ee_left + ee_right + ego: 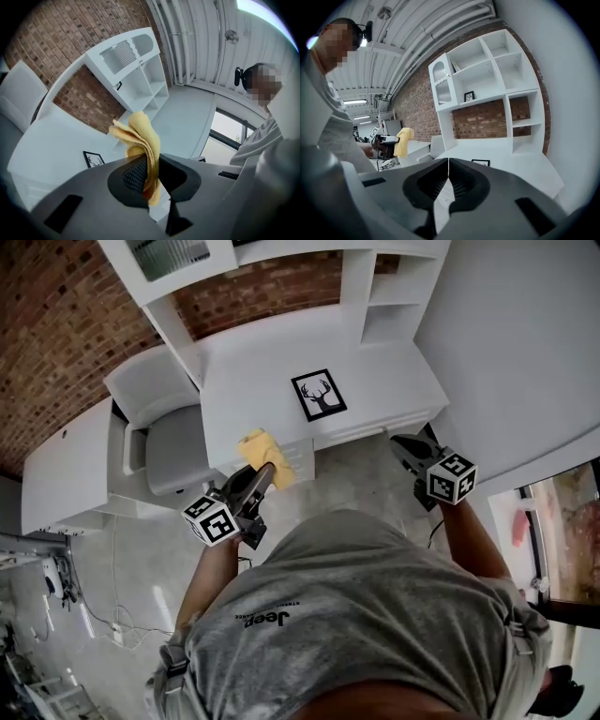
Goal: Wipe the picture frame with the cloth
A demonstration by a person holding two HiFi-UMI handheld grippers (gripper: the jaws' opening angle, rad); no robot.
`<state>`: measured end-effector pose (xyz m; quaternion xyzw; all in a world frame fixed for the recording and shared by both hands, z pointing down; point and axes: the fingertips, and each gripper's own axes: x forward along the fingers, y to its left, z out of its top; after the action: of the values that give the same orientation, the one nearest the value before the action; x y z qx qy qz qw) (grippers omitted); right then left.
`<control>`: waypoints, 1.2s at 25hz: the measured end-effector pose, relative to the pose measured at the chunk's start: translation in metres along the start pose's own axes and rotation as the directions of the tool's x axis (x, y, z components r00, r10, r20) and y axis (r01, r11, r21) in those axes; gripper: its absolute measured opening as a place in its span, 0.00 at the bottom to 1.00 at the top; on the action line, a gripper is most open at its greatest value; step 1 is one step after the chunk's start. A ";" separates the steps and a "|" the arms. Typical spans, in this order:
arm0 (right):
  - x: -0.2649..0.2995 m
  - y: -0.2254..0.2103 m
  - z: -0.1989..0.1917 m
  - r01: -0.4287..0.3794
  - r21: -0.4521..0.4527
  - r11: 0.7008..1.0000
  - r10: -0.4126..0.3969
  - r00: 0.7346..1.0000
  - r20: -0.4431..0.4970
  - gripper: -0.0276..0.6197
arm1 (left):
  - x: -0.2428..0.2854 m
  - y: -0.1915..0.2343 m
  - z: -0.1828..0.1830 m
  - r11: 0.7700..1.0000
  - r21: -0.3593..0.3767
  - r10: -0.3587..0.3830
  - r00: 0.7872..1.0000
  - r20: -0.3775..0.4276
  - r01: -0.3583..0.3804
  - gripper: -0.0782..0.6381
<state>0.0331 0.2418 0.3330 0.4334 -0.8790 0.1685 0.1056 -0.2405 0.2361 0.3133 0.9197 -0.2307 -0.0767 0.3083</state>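
The frame lies flat on the desk, ahead of both grippers' fingertips and well apart from them. It looks light, stiff and apt to slide, so steady it by an edge. The left gripper, roughly level, pinches the limp cloth. The right gripper, tipped slightly down, is empty, its fingers pressed together.

- Soft, nubby yellow fabric in the cloth, limp in its folds.
- Matt grey plastic on the left gripper and right gripper, with ribbed black pads inside the jaws.
- Smooth white finish on the desk.
- Plain black edging on the picture frame, flat print within.
- Rough red brick on the wall.
- Smooth grey floor, faintly sheeny.
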 end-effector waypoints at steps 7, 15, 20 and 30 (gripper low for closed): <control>0.055 -0.027 -0.009 -0.031 -0.032 0.999 0.028 0.995 -0.097 0.07 | 0.015 0.045 0.014 0.999 -0.039 0.030 0.999 0.020 -0.029 0.20; 0.108 -0.092 -0.019 -0.176 -0.040 0.983 0.170 0.977 -0.127 0.07 | 0.072 0.080 0.019 0.991 -0.017 0.133 0.991 0.031 -0.133 0.20; 0.143 -0.153 -0.025 -0.302 -0.011 0.953 0.296 0.940 -0.168 0.07 | 0.129 0.105 0.030 0.971 -0.036 0.239 0.967 0.090 -0.237 0.20; 0.196 -0.205 -0.046 -0.466 -0.007 0.885 0.443 0.845 -0.298 0.07 | 0.220 0.148 0.037 0.926 -0.113 0.366 0.930 0.026 -0.361 0.20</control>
<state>0.0807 0.0007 0.4828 0.1790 -0.9377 0.2149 0.2063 -0.1130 0.0089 0.3728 0.8412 -0.4000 -0.0517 0.3602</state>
